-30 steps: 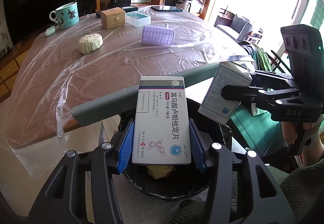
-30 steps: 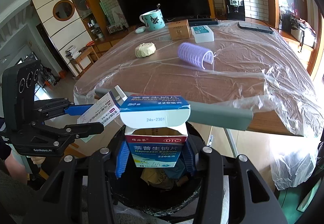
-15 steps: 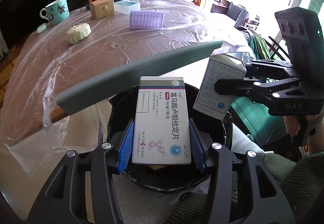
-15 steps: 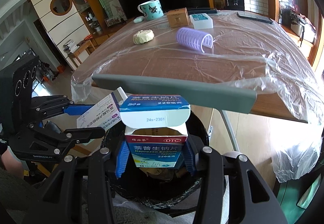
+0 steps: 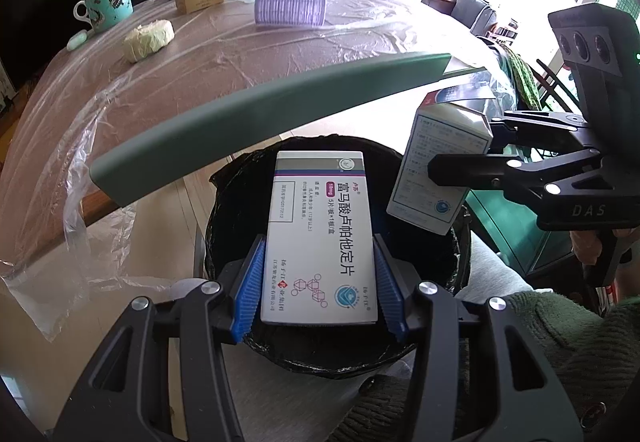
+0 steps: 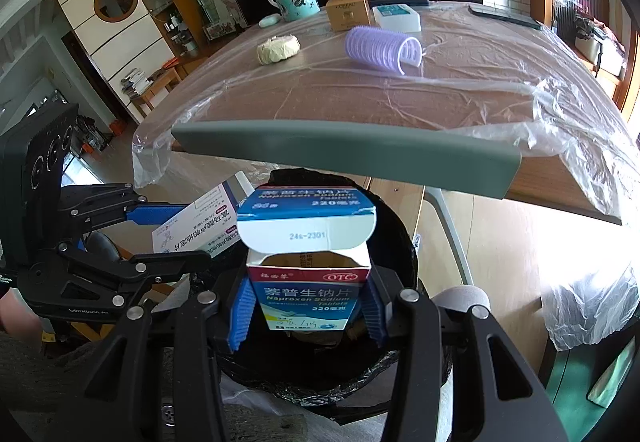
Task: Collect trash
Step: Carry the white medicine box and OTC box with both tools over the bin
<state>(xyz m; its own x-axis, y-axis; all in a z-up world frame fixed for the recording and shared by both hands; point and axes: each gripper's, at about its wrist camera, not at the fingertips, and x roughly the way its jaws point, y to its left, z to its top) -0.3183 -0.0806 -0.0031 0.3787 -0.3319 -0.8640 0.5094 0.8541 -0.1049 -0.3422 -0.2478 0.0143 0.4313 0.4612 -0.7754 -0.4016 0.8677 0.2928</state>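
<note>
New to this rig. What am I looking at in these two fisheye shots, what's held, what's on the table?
No robot arm here: a person holds a two-finger gripper in each hand, and each gripper has a fisheye camera looking forward along its fingers. So each picture shows its own gripper at the bottom and the other one off to the side.

In the left wrist view, the left gripper is shut on a flat white medicine box. In the right wrist view, the right gripper is shut on a blue and white naproxen box with its top flap open. Both hang over a black-lined trash bin beside the table.

On the plastic-covered table lie a purple hair roller, a pale crumpled wad, a teal mug, a small brown carton and a white box.
</note>
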